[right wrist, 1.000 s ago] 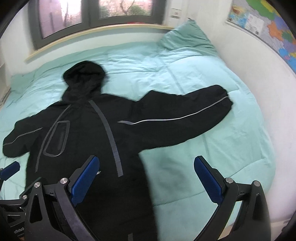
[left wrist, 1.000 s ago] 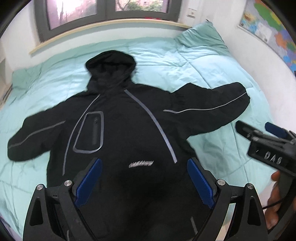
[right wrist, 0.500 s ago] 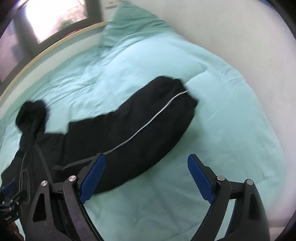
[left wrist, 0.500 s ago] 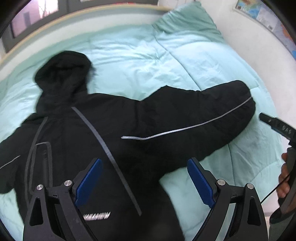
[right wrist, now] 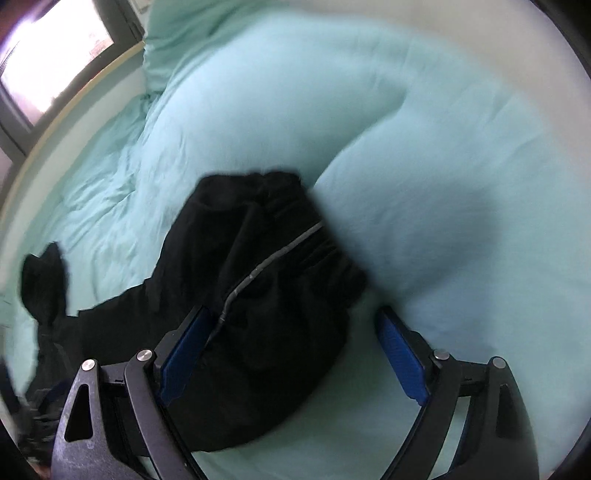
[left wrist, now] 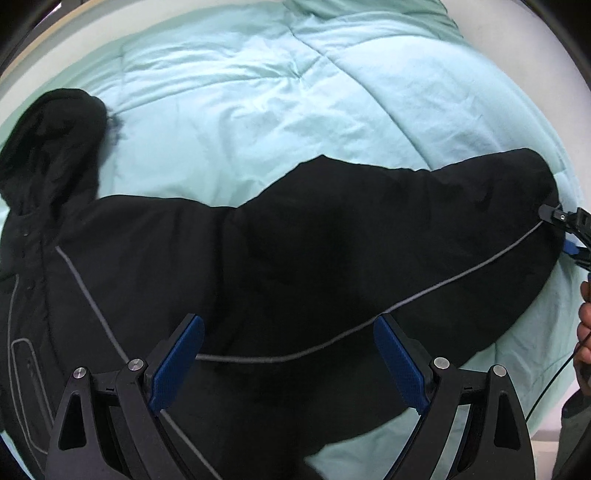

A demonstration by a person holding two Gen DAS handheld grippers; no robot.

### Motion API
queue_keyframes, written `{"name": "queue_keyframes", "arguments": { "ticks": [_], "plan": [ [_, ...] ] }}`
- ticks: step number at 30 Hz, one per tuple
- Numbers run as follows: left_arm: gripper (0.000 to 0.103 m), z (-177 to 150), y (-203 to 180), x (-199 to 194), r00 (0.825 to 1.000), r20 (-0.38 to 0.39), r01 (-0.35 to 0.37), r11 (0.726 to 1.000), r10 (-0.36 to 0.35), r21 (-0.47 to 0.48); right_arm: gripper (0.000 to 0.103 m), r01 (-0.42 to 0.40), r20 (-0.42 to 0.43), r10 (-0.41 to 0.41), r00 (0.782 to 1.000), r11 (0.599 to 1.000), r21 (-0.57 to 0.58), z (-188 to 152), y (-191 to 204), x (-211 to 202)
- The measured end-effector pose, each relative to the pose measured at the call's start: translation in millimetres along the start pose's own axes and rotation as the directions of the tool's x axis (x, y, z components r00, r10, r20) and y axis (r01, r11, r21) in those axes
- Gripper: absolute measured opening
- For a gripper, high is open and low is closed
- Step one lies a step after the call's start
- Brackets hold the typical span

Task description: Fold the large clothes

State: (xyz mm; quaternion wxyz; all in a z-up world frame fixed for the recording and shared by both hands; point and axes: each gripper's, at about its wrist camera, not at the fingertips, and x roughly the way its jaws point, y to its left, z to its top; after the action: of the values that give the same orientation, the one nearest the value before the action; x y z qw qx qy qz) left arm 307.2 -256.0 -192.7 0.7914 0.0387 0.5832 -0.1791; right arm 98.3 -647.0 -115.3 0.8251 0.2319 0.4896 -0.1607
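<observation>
A black hooded jacket [left wrist: 258, 258] with grey piping lies flat on a mint green duvet [left wrist: 258, 92]. Its hood [left wrist: 48, 140] is at the left and its right sleeve [left wrist: 443, 240] stretches out to the right. My left gripper [left wrist: 288, 354] is open above the sleeve near the shoulder. My right gripper [right wrist: 291, 350] is open, low over the sleeve cuff [right wrist: 269, 236], with the cuff between its fingers. The right gripper also shows in the left wrist view [left wrist: 565, 229] at the cuff end.
A white wall [right wrist: 480, 37] borders the bed on the right. A window [right wrist: 48, 62] and a sill run along the far side. A green pillow [left wrist: 369, 11] lies at the far right corner.
Both grippers have moved right and down toward the right sleeve. The right gripper has come close over the cuff. Both stay open.
</observation>
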Motion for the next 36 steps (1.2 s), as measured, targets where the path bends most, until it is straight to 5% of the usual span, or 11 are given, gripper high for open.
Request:
{"name": "queue_keyframes", "arguments": {
  "ticks": [1,5,7,10,13,15,18,26,31,36],
  "plan": [
    [0.093,1,0,3,1.0,-0.006,0.002,1.0,-0.002,-0.003,0.087,-0.01,0.006,0.01,1.0,1.0,-0.005,0,2,0],
    [0.093,0,-2,8,1.0,-0.012,0.023,1.0,-0.023,0.002,0.019,-0.139,0.031,0.14,0.99,0.99,-0.032,-7,17,-25],
    [0.093,-2,-5,7,0.999,-0.01,0.045,0.999,-0.045,0.017,0.017,-0.146,0.067,0.149,0.986,0.988,-0.05,-13,22,-50],
    [0.093,-4,-9,9,0.997,-0.002,0.075,0.997,-0.075,0.032,0.016,-0.035,0.152,0.044,0.987,0.997,-0.063,-25,12,-85],
    [0.093,-8,-18,38,0.991,-0.072,0.117,0.992,-0.114,0.042,0.016,-0.008,0.086,0.007,0.996,1.0,0.016,-33,-11,-69],
    [0.093,-13,-22,73,0.987,-0.148,0.064,0.996,-0.055,0.06,0.016,0.034,0.003,-0.035,0.999,0.997,0.062,-37,-22,-41],
    [0.093,-17,-26,80,0.99,-0.136,0.035,0.995,-0.022,0.094,0.016,0.077,-0.03,-0.075,0.997,0.993,0.093,-42,-25,-24],
    [0.093,-39,17,-15,0.995,0.005,0.1,0.995,-0.1,0.023,0.016,0.073,0.048,-0.068,0.996,0.993,-0.094,-49,54,-66],
    [0.093,-76,75,-73,0.995,0.081,0.061,0.995,-0.055,-0.077,0.016,-0.015,0.049,0.027,0.998,0.971,-0.239,-77,132,-78],
    [0.093,-124,150,-124,0.989,0.139,-0.02,0.981,0.048,-0.193,0.016,-0.053,0.017,0.067,0.998,0.9,-0.432,-129,230,-71]
  ]
}}
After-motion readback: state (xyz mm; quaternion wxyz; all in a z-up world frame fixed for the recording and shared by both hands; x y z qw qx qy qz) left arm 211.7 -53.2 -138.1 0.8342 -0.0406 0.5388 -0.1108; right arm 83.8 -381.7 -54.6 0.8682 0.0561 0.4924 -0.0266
